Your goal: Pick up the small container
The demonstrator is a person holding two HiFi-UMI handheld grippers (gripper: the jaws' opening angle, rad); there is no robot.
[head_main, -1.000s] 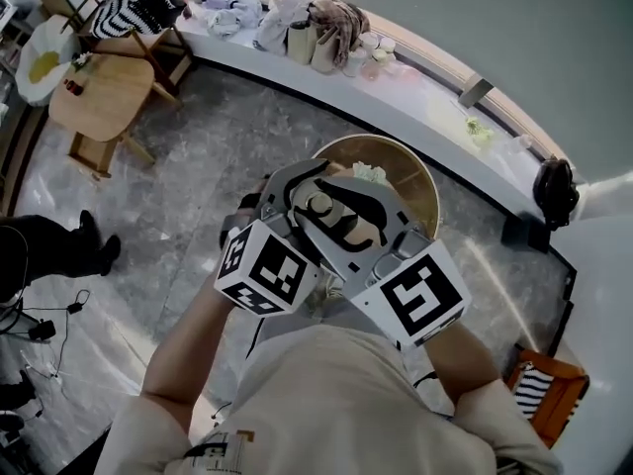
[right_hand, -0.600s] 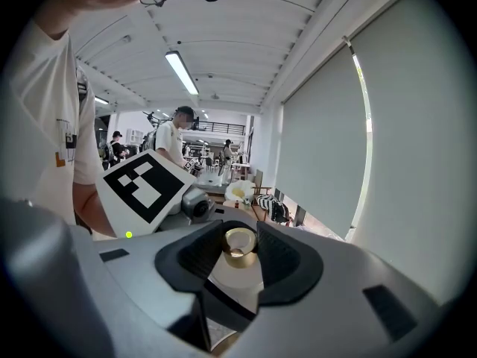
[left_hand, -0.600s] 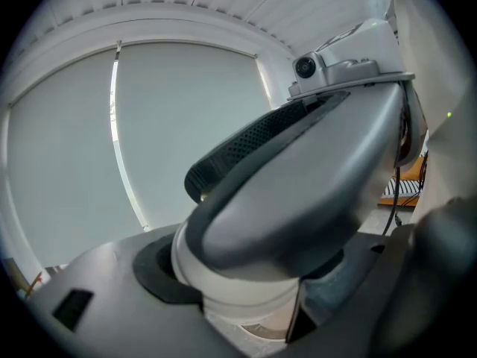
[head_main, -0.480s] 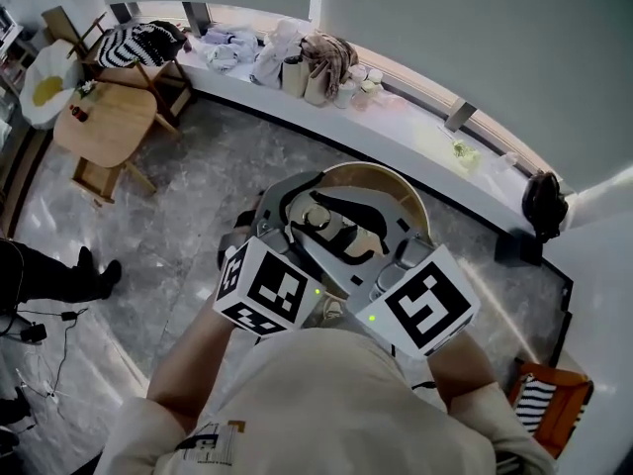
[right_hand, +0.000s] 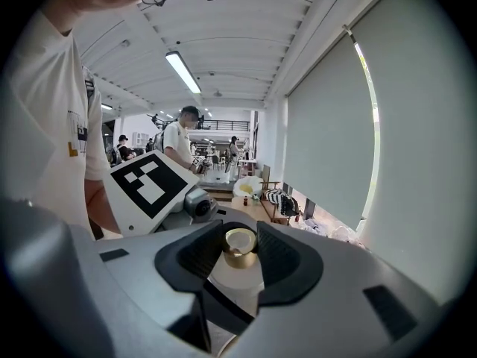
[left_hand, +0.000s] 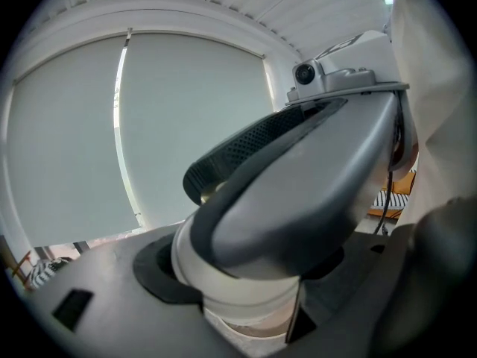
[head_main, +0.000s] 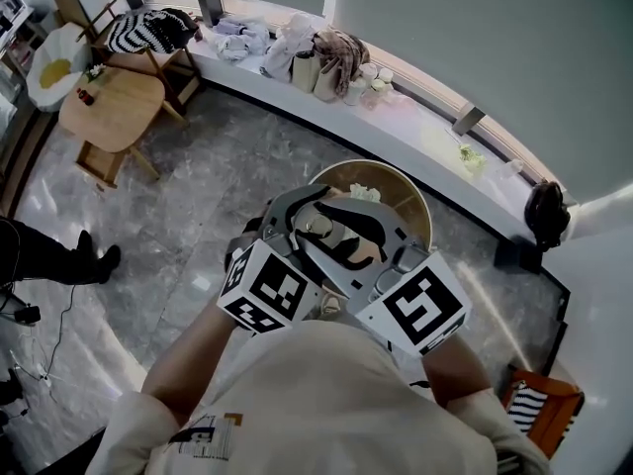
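Over the grey marble floor (head_main: 198,181), my left claw (head_main: 297,214) and my right claw (head_main: 358,237) are both closed on the small container (right_hand: 240,246), held at 12 o'clock close in front of me

A long white ledge (head_main: 420,132) curves below the window blinds (head_main: 475,28). Heaped clothes (head_main: 287,43) and small jars (head_main: 374,75) lie on the ledge's left part, and a black bag (head_main: 546,214) sits at its right end. A round wooden table (head_main: 111,102) stands off its left end. A round wooden tub (head_main: 406,191) stands on the grey marble floor (head_main: 198,176) just before the ledge's middle.
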